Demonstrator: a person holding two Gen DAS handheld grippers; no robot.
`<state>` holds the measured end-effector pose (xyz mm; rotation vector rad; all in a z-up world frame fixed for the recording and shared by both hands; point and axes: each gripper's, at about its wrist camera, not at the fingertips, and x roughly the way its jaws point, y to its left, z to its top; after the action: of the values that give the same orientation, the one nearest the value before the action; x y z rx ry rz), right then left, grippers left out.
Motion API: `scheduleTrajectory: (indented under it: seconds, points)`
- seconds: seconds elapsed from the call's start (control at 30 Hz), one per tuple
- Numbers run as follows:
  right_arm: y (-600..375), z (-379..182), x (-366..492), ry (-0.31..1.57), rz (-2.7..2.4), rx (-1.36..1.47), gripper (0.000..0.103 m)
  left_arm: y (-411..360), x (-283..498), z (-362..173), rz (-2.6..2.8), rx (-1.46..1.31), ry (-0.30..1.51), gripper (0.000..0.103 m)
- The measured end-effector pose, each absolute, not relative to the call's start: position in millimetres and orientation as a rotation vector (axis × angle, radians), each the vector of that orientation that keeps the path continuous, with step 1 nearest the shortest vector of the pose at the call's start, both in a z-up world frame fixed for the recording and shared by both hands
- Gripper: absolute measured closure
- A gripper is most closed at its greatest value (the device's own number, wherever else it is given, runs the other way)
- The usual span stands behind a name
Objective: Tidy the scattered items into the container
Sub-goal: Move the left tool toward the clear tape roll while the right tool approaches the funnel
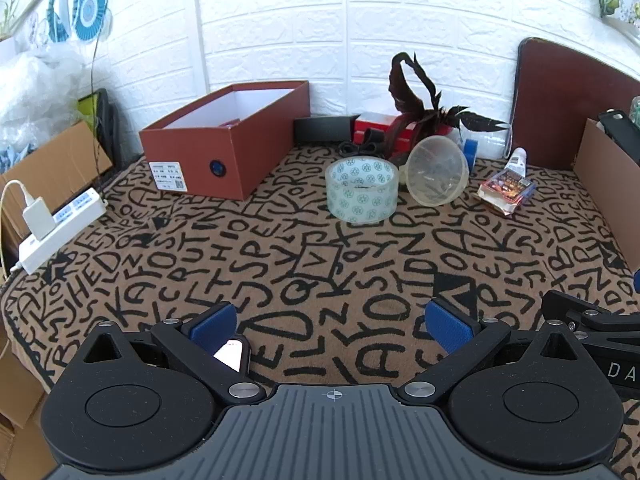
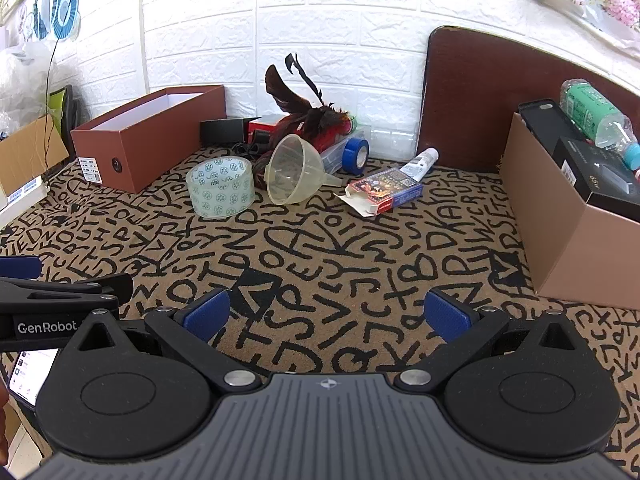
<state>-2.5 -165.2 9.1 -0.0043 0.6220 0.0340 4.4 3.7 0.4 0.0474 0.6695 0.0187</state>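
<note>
Both tools are held low over a tabletop [image 1: 320, 264] covered by a tan cloth printed with black hand-drawn letters. The left tool [image 1: 332, 326] is seen spread wide, its ribbed blue pads gripping nothing; the right tool [image 2: 326, 316] is likewise wide open and empty. On the black arm seen at the left edge of the right wrist view, the name "GenRobot" can be read.

Ahead and left of both tools, an open red-brown cardboard shoebox [image 1: 228, 140] with a white lining is set against the white brick-pattern wall; a white sticker is carried on its end, too small to read.

Straight ahead of the left tool, a wide roll of clear tape [image 1: 362, 190], patterned with small round emblems, stands on its edge-face. Just beside it to the right a translucent plastic funnel [image 1: 438, 172] lies tipped on its side. Farther right a small glossy printed carton [image 2: 386, 190] lies with one end flap open, a small white tube [image 2: 420, 162] behind it. Dark red feathers [image 2: 304, 104] rise behind the funnel, next to a roll of blue tape [image 2: 356, 152].
</note>
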Motion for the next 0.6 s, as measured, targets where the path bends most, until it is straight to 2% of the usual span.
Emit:
scheduleTrajectory:
  seconds: [0.6]
  points:
    - [-166, 24, 12, 0.630, 0.036, 0.042, 0.000, 5, 23, 18, 0.031, 0.046, 0.699, 0.000]
